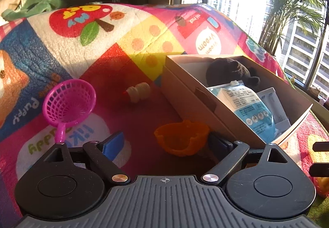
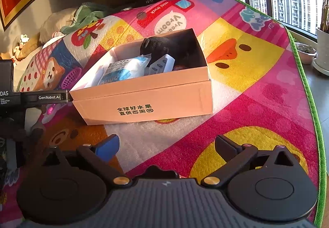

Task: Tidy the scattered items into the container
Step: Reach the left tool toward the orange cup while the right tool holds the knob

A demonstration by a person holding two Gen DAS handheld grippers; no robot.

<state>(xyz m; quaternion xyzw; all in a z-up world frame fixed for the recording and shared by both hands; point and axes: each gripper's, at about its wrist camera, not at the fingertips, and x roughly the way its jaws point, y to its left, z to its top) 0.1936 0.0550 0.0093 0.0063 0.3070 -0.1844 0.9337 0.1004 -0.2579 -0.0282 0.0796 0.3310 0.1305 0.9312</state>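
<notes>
The left tool is standing with its jaws spread wide, and the orange cup is lying on its side between them, close against the right-hand finger; whether the pad is touching the cup I cannot tell. The blue-padded left finger is standing clear of it. Just ahead and to the right of this tool, the near long wall of the cardboard box is running diagonally away, its rim rising above the cup. Inside the box are sitting a black plush toy, a blue-and-white packet and a white ribbed case. Ahead and to the left, the play mat is lying open, broken only by a small cream ridged toy and a pink strainer, whose handle is ending just beside the tool's left finger.

The right tool is hanging open and empty over bare mat, the box's printed front wall facing it straight ahead. To its right, the mat's green edge is curving past, with floor beyond.
</notes>
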